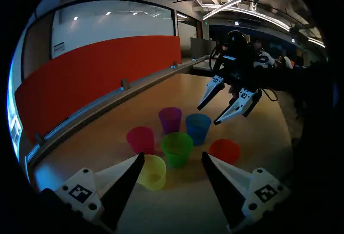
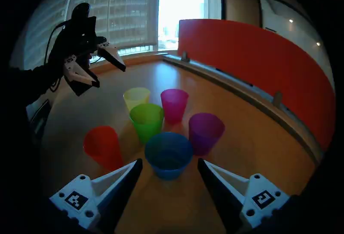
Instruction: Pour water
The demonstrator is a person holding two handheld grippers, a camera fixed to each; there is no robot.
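Several coloured plastic cups stand close together on a wooden table [image 1: 262, 124]. In the left gripper view the yellow cup [image 1: 152, 172] and green cup [image 1: 177, 148] are nearest. The pink [image 1: 140, 139], purple [image 1: 170, 119], blue [image 1: 198, 127] and orange-red [image 1: 224, 151] cups stand around them. My left gripper [image 1: 171, 154] is open, low in front of the cluster and holding nothing. My right gripper [image 1: 207, 115] hangs open above the far side. In the right gripper view, the right gripper [image 2: 169, 161] is open just before the blue cup [image 2: 168, 154]. The left gripper [image 2: 111, 76] hovers open beyond the yellow cup [image 2: 136, 97].
A red partition [image 1: 94, 70] with a metal rail runs along one long edge of the table. Bright windows [image 2: 180, 6] lie past the table's end. A dark sleeve [image 2: 30, 83] holds the far gripper. Bare tabletop [image 2: 262, 148] lies beside the cups.
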